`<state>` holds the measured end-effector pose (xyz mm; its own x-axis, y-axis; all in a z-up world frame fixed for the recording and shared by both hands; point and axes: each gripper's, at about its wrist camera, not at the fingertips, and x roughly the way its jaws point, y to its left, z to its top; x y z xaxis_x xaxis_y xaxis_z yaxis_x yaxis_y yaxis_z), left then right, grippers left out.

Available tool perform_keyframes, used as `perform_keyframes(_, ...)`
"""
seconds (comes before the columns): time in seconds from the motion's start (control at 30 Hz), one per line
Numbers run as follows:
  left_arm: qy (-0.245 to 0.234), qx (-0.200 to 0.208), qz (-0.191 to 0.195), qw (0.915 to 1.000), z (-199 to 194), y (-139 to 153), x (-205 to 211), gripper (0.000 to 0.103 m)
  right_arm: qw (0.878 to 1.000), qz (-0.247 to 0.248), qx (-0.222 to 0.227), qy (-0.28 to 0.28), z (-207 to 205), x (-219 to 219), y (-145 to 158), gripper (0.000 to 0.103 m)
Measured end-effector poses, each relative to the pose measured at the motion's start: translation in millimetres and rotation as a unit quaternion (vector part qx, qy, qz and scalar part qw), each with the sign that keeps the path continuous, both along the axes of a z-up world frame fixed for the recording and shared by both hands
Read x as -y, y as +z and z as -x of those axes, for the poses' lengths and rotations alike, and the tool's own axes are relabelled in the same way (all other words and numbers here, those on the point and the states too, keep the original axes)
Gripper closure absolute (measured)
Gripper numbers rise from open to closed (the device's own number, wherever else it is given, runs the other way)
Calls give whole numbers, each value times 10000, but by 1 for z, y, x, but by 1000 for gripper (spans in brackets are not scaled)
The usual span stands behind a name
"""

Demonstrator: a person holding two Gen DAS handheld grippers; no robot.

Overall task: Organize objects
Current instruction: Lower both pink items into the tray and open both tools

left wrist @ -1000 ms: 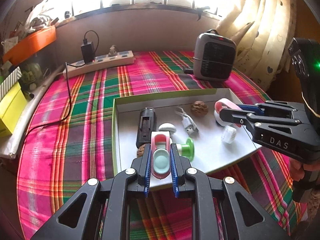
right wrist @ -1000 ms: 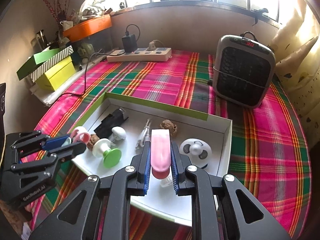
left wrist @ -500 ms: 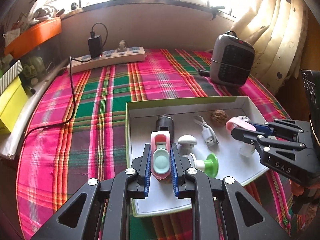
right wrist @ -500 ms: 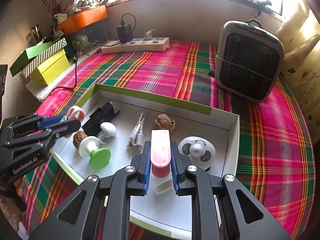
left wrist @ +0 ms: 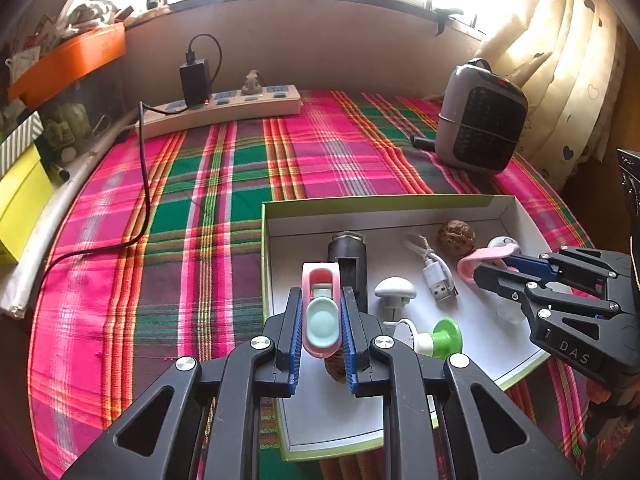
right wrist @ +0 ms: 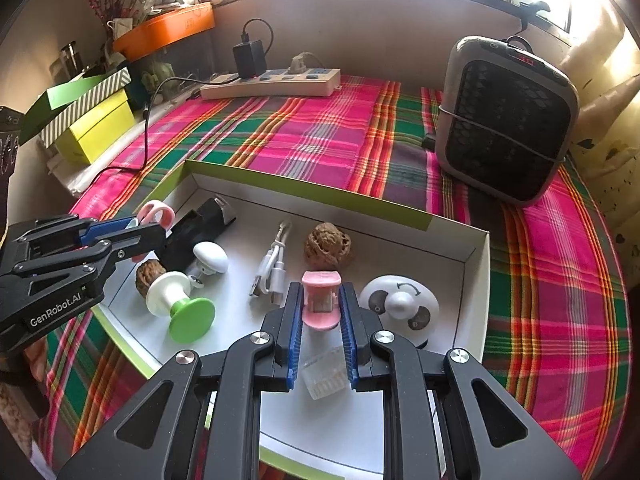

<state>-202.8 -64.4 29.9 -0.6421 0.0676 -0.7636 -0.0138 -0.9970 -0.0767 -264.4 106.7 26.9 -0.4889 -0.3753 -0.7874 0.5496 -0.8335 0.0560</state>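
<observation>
Left wrist view: a pink case [left wrist: 321, 312] with a mint inset is held clamped in the left gripper [left wrist: 321, 320], its long axis running along the fingers, above the near-left corner of the white tray [left wrist: 384, 205]. In the right wrist view, a pink piece [right wrist: 321, 300] is pinched by the right gripper [right wrist: 321, 320] over the tray's near right part. Each piece is likely to be set straight down; farther off, a walnut [right wrist: 327, 245] and cable [right wrist: 272, 266] lie.
</observation>
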Motion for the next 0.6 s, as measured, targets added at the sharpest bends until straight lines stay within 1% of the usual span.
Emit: perform_keyframes(0.6, -13, 9, -11, 10000, 1, -2, -2, 87, 10000, -89, 19, 11, -1, 4, -6, 84)
